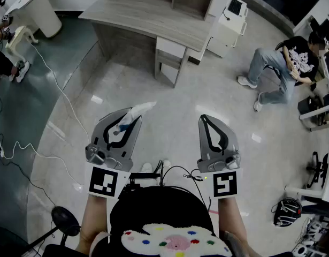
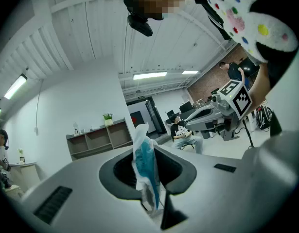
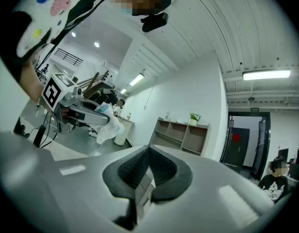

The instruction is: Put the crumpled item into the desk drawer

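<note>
Left gripper [image 1: 125, 125]: nearest in, pointing level, and its fingers are pinching the crumpled item, a firm nip with the pads only partly closed round it.
Crumpled item [image 2: 145, 165]: a white wrapper with a blue patch, standing upright between the left fingers, its free end poking out past the tips.
Handling: looks like thin film or paper, so I'd judge it feather-light, soft and springy. It should crush rather than break, and a loose flap could slide out of a slack grip.
Where to hold: on the bunched lower part, where the left fingers have it now. The floppy top gives nothing to bite on.
Right gripper [image 1: 205, 121]: just across from the left one, level with it and apart. Its fingers are pressed together with nothing between them.
Floor [image 1: 169, 122]: pale and shiny, below and ahead of both sets of fingers.
Drawer [image 1: 170, 47]: well ahead, roughly between the two sets of fingers, under the table's edge. It looks closed from here, though I can't be sure.
Table [image 1: 148, 15]: grey top, beyond the drawer, well clear of the fingers.
Seated person [image 1: 284, 63]: far off, out beyond the right fingers.
Next call: the free right fingers seem best placed to pull the drawer.
</note>
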